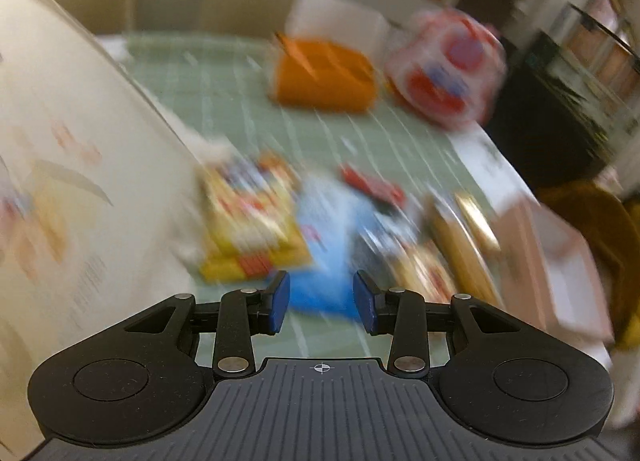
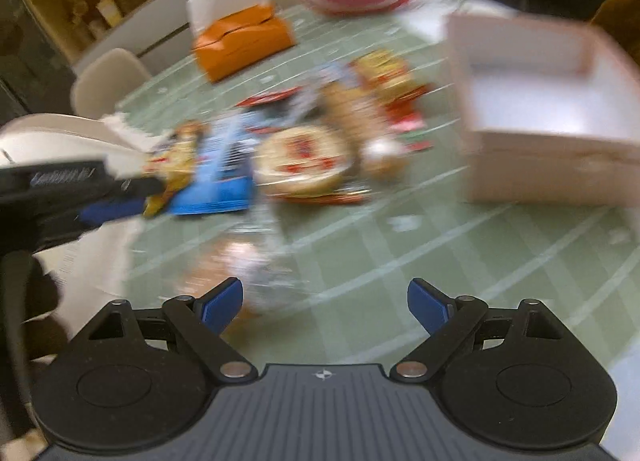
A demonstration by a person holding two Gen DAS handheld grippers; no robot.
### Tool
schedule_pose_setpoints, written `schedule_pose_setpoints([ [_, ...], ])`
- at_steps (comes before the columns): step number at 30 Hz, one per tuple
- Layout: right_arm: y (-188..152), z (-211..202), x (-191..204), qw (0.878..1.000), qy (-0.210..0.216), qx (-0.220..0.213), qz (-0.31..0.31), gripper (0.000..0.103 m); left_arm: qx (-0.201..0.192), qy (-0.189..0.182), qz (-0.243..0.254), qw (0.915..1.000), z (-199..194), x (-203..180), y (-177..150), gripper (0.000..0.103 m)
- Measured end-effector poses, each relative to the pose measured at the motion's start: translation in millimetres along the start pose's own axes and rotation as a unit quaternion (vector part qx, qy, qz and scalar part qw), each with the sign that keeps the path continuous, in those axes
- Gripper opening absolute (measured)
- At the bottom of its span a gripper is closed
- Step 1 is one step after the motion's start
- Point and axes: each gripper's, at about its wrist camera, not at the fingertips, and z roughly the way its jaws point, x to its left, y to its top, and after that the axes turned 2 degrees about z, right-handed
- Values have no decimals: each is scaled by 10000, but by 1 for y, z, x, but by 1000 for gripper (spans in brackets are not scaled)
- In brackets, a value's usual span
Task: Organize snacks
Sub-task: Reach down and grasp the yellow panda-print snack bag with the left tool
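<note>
A blurred pile of snack packets lies on the green grid mat. It holds a yellow packet, a blue packet and a round gold snack. My left gripper is open and empty, just before the blue packet. My right gripper is wide open and empty above the mat, with a clear-wrapped snack by its left finger. The left gripper also shows in the right wrist view. An open pink box stands at the right.
An orange box and a red-and-white bag stand at the far side of the table. A large white bag fills the left of the left wrist view. Chairs stand behind the table.
</note>
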Motion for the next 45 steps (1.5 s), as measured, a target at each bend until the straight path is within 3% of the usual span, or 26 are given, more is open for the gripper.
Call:
schedule_pose_setpoints([
  [3, 2, 24, 27, 9994, 199, 281, 60, 90, -273, 468, -172, 9984, 15, 13, 30, 40],
  [6, -5, 39, 50, 9984, -99, 214, -510, 91, -197, 892, 2, 9958, 47, 18, 49, 40],
  [9, -3, 29, 44, 9967, -226, 23, -782, 91, 218, 1164, 125, 9929, 83, 26, 54, 42],
  [12, 5, 21, 23, 9938, -505, -202, -965, 91, 60, 1145, 138, 9933, 92, 30, 53, 49],
  [16, 20, 23, -7, 9926, -899, -75, -815, 85, 27, 925, 310, 9952, 96, 21, 48, 47],
  [19, 23, 22, -30, 9927, -1026, -31, -634, 85, 295, 218, 487, 9981, 97, 13, 43, 48],
  [23, 19, 7, -47, 9945, -967, -80, -382, 85, 497, -628, 1104, 9906, 94, -1, 30, 52],
  [26, 14, 0, -54, 9940, -1039, -154, -317, 85, 485, -683, 981, 9916, 87, 3, 22, 52],
  [29, 10, -4, -59, 9944, -1021, -170, -195, 85, 221, -459, 324, 9982, 71, 18, 18, 49],
  [31, 6, -4, -58, 9948, -993, -185, -139, 85, 168, -536, 319, 9979, 63, 20, 19, 49],
  [33, 3, -5, -58, 9951, -969, -178, -80, 85, 296, -552, 860, 9943, 61, 10, 16, 49],
  [36, -4, -6, -58, 9953, -950, -158, -43, 85, 436, -301, 1969, 9790, 66, -17, 2, 51],
  [38, -7, -5, -55, 9944, -1029, -190, -135, 85, 403, -111, 2451, 9686, 71, -31, -8, 61],
  [39, -8, -5, -53, 9941, -1057, -190, -164, 85, 443, -95, 2554, 9658, 74, -35, -11, 67],
  [41, -10, -6, -53, 9940, -1062, -197, -177, 85, 555, -165, 2751, 9597, 79, -42, -16, 87],
  [43, -13, -6, -52, 9938, -1073, -228, -201, 86, 665, -285, 2936, 9532, 84, -47, -22, 92],
  [45, -16, -6, -51, 9931, -1117, -252, -261, 86, 734, -261, 2901, 9538, 89, -44, -23, 91],
])
